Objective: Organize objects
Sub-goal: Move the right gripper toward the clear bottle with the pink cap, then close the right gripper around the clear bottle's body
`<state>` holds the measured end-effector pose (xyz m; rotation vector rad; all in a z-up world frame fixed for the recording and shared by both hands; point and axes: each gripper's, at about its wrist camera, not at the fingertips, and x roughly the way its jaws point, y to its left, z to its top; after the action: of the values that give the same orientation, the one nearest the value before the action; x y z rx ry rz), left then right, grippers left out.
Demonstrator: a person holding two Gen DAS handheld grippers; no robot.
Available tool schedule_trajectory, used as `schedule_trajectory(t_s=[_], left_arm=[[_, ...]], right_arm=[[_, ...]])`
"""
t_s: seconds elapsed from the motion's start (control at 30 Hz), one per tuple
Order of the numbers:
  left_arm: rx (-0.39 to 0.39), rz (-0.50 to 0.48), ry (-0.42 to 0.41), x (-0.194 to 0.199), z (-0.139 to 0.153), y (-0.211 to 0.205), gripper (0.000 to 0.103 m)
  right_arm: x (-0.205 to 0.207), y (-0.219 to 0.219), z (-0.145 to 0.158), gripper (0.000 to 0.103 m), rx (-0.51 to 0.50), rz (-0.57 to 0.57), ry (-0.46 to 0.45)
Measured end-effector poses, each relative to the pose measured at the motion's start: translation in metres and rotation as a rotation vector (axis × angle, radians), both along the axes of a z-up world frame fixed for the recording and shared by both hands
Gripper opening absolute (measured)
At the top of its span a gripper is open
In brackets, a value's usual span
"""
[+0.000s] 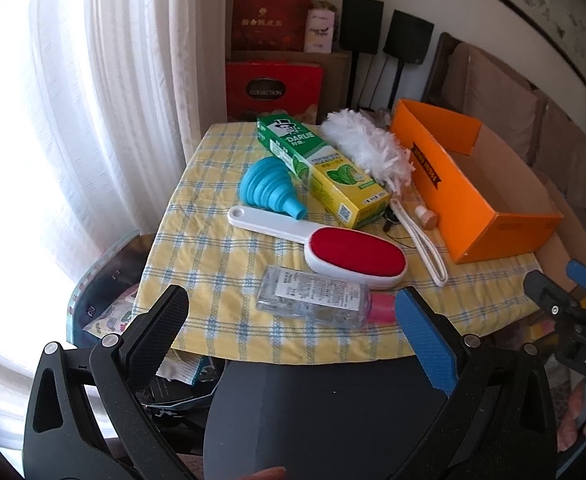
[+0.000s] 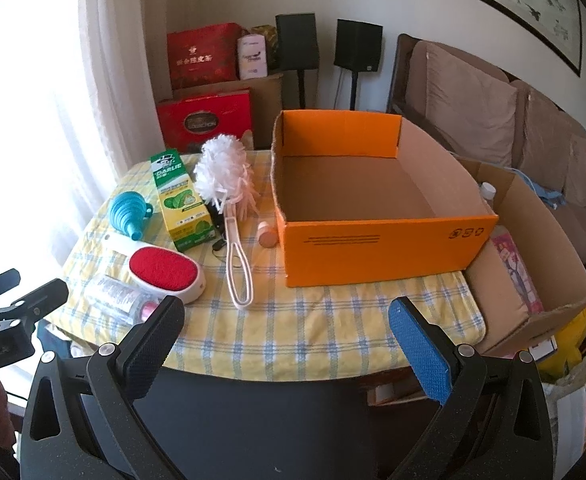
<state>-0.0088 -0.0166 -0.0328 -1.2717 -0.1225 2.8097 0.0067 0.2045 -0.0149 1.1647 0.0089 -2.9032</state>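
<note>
My left gripper (image 1: 293, 328) hung at the near edge of the worktop (image 2: 293, 328), its fingers (image 1: 171, 312) spread wide and holding nothing. Between their tips lay the clear bottle (image 1: 313, 294) on its side, pink cap toward three o'clock.

In my right wrist view, the blue funnel (image 2: 127, 210) lay at about ten o'clock on the checked cloth, tipped over with its spout toward me. Just in front of it rested the lint brush (image 2: 161, 270), red pad up, its white handle running back toward ten o'clock. Next came the green toothpaste carton (image 2: 181, 204), lying flat along the twelve-to-six line and touching the funnel's rim. Beside that lay the white duster (image 2: 225, 178), fluffy head at twelve o'clock, its looped handle reaching toward six. A small peach-coloured jar (image 2: 268, 237) sat on its side just beside the box wall.

The orange box (image 2: 373, 248) stood open and bare inside at one o'clock. A brown carton (image 2: 533, 280) sat off the worktop at three o'clock with things inside it.

My right gripper (image 2: 285, 332) hovered at six o'clock, fingers (image 2: 417, 344) wide apart, gripping nothing.
</note>
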Motion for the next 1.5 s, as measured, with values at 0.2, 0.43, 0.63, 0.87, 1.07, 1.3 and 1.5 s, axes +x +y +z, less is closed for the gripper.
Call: schedule_trajectory(t_s=[0.2,0.43,0.63,0.87,1.07,1.3,1.5], left_arm=[[0.014,0.005,-0.026,-0.005,-0.009,-0.011,0.103],[0.036,0.031,-0.070,-0.014,-0.030,-0.028,0.103],[0.077,0.020,-0.082,-0.020,-0.044,-0.038,0.103],[0.142,-0.005,-0.092,-0.031,-0.057,-0.042,0.103],[0.181,-0.048,-0.083,-0.043,-0.062,-0.042,0.099],[0.250,-0.105,-0.116,-0.051,-0.072,-0.036,0.082],[0.303,-0.151,-0.142,-0.056,-0.082,-0.029,0.073]], right_arm=[[-0.005,-0.013,-0.008,0.103,0.009,0.053,-0.002],[-0.013,-0.031,-0.027,0.103,-0.028,0.169,-0.012],[-0.025,-0.048,-0.047,0.100,-0.060,0.257,-0.051],[-0.041,-0.056,-0.073,0.070,-0.135,0.335,-0.148],[-0.049,-0.059,-0.084,0.058,-0.175,0.352,-0.190],[-0.058,-0.063,-0.092,0.042,-0.262,0.375,-0.254],[-0.063,-0.067,-0.096,0.036,-0.307,0.391,-0.272]])
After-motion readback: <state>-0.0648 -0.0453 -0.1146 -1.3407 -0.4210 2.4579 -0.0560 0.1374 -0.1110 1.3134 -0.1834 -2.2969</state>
